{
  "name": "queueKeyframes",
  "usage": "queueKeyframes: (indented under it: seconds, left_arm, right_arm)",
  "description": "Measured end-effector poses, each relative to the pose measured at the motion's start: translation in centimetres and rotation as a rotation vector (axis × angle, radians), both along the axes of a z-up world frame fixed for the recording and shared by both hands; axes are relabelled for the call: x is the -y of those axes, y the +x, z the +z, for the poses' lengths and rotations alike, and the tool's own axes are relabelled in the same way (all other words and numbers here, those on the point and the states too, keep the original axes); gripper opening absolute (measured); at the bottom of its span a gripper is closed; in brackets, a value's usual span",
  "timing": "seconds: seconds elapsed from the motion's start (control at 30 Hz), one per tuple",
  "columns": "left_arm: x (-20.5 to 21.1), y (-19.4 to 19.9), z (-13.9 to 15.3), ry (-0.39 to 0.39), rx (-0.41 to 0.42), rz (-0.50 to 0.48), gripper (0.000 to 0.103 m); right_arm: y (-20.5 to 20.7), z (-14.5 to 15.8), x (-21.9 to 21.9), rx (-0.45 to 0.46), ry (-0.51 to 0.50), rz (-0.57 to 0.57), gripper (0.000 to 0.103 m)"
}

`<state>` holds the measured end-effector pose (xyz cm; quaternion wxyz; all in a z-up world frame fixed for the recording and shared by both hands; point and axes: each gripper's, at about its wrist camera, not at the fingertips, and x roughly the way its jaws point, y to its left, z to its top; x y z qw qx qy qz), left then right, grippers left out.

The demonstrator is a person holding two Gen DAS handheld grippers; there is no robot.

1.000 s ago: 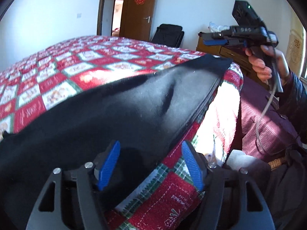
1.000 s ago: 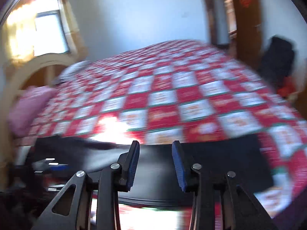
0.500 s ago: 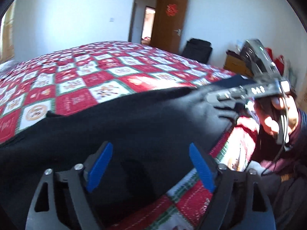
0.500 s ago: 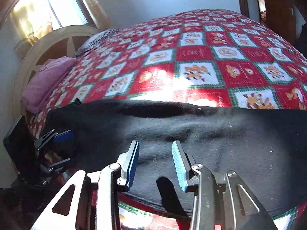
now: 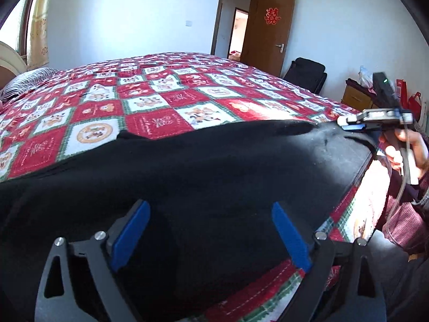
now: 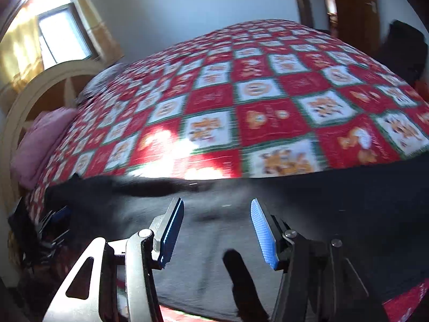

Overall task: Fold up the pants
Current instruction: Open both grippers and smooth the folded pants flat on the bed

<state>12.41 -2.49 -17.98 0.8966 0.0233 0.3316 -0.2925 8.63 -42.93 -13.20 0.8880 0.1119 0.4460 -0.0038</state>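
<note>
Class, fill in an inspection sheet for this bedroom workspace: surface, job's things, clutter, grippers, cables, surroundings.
Surface: bed with red, white and green patchwork quilt.
Job's things: black fabric pants spread along the near edge.
Clutter: nothing seen on the quilt.
Grippers: left hand-held gripper open above the pants; right hand-held gripper open, nothing between its blue pads; both have just been opening.
Cables: grey cable hangs from the right hand-held gripper.
Surroundings: open brown wooden door, window, pink pillow.

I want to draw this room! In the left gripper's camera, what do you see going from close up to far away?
Left gripper, open → black pants → red checked quilt → open brown door at the far wall.
</note>
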Motion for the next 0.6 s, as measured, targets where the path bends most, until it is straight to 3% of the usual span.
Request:
queueKeyframes:
  seconds: [0.07,0.13,0.23,0.3,0.37,0.47,0.6]
  left_arm:
    - [0.0,-0.1,0.1,-0.002,0.001,0.002,0.095]
    - [-0.1,-0.3,0.3,0.007,0.004,0.004,0.095]
    - [-1.1,-0.2,0.6,0.001,0.008,0.031,0.095]
    - [-1.9,0.1,0.7,0.005,0.012,0.067,0.095]
    - [-3.2,0.7,0.8,0.000,0.004,0.110,0.095]
    - [-5.2,1.2,1.1,-0.004,0.005,0.174,0.095]
    - [-7.4,1.8,0.8,-0.010,-0.012,0.229,0.095]
  right_arm:
    - [0.2,-0.8,1.5,-0.002,0.078,0.016,0.054]
    - [-0.7,0.3,2.2,0.051,0.139,0.010,0.054]
    - [-2.0,1.9,3.6,0.115,0.122,-0.061,0.054]
    - [-2.4,1.5,4.9,0.085,0.089,-0.114,0.055]
    - [-2.2,1.0,5.2,0.055,0.068,-0.086,0.054]
    - [-2.6,2.3,3.2,0.066,-0.006,-0.082,0.055]
    - [-1.6,3.3,-1.9,0.102,0.043,0.085,0.055]
